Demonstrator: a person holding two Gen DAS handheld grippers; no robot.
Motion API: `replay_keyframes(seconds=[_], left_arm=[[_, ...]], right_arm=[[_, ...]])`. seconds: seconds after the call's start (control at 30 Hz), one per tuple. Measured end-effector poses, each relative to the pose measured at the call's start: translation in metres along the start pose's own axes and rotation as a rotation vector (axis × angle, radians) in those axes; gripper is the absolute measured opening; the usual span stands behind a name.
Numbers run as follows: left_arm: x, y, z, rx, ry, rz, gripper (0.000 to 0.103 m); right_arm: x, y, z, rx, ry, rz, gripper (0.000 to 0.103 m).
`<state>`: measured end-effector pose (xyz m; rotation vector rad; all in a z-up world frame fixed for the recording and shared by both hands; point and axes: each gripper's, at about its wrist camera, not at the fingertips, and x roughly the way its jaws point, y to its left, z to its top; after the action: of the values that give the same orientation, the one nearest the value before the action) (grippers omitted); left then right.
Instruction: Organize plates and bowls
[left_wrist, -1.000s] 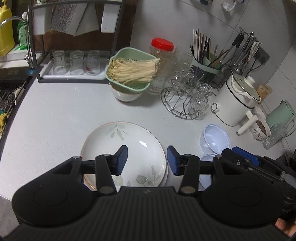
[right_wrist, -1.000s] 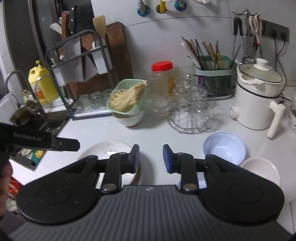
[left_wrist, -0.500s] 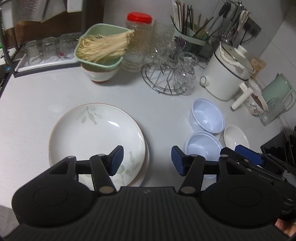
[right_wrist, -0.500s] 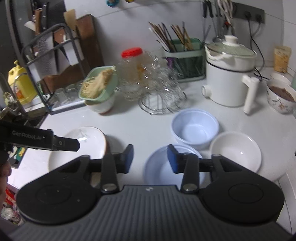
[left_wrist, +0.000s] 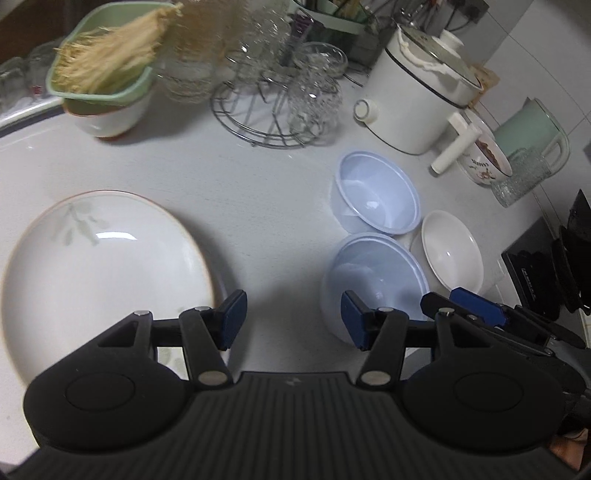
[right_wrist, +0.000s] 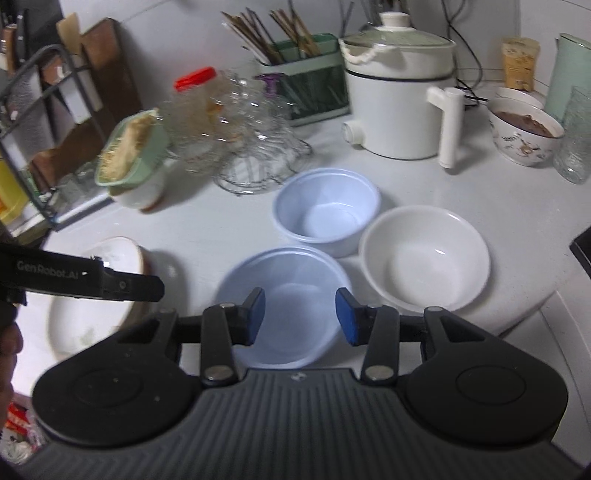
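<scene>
Countertop (left_wrist: 280, 192) white, kitchen wall (right_wrist: 155, 40) tiled, w/ clutter

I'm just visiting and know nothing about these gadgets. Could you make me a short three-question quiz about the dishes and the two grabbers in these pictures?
1. True or false: the right gripper is clamped on the near blue bowl.
2. Which dish sits right of the far blue bowl in the right wrist view? A. white bowl B. a metal pan C. a red cup
3. Fill in: the leaf-patterned plate lies on the ____ side of the left gripper in its own view.

Key:
1. False; its fingers stand apart above the bowl, touching nothing.
2. A.
3. Left.
</scene>
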<state>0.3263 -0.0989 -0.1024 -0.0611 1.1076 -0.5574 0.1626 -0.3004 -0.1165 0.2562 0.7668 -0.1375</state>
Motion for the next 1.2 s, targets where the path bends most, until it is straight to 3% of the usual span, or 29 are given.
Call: replay_keyframes(seconds=[0.2, 0.4, 0.63, 0.73, 1.2], left_arm=[[0.029, -0.006, 0.014, 0.026, 0.019, -0.020, 0.060], [0.048, -0.011, 0.024, 0.069, 0.048, -0.033, 0.049], [0.063, -0.015, 0.028, 0.082, 0.087, -0.063, 0.030], [0.065, -0.018, 0.028, 0.085, 0.103, -0.079, 0.028], [0.040, -0.002, 0.042, 0.106, 0.067, 0.014, 0.028]], right_arm=[[0.017, -0.014, -0.003, 0.072, -0.002, -0.054, 0.044], [0.034, -0.017, -0.006, 0.109, 0.003, -0.067, 0.044], [0.047, -0.016, -0.007, 0.117, 0.017, -0.067, 0.023], [0.047, -0.017, -0.007, 0.129, 0.010, -0.046, 0.020], [0.043, 0.001, 0.005, 0.149, -0.040, 0.059, 0.020]])
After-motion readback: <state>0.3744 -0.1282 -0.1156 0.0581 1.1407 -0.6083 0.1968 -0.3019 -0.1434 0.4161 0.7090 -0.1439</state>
